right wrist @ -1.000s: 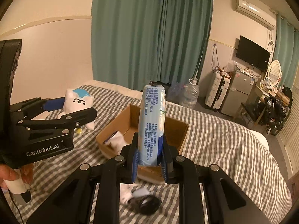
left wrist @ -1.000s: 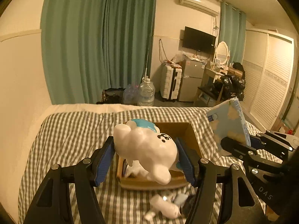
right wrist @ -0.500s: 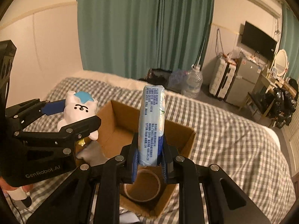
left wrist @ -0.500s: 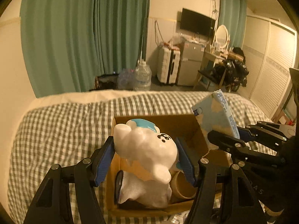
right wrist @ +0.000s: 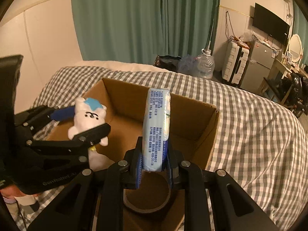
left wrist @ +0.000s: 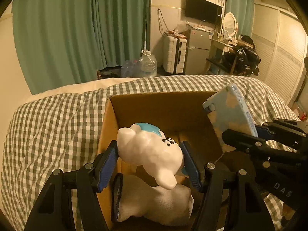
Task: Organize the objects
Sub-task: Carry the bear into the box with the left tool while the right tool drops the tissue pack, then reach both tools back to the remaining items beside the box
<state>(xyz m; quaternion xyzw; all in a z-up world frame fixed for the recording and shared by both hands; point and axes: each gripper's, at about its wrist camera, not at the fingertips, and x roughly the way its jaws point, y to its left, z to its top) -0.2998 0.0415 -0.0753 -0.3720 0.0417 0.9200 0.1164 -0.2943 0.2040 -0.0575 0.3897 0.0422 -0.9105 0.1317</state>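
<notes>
The left gripper (left wrist: 150, 165) is clamping its blue pads on the white bear toy (left wrist: 152, 152), jaws spread about as wide as the toy's body. A second ago it was carrying the toy well short of the cardboard box (left wrist: 165, 107), above the checked bed cover; now it is holding it inside the box's near left corner, just above the white cloth bundle (left wrist: 154, 204) lying on the box floor.

The right gripper (right wrist: 154, 165) is pinching the pale blue tissue pack (right wrist: 156, 127) by its lower end, jaws nearly closed on the slim pack, which is standing upright. It too was hanging short of the box a second ago and is now sitting over the box's near right part, above the tape roll (right wrist: 147, 198) resting on the box floor.

Both things are now lying over the open box on the bed (right wrist: 250, 127), neither yet resting on its floor. Judging by this, the carrying is finishing and what is remaining is lowering a little and letting go, probably without knocking the cloth or the roll.
</notes>
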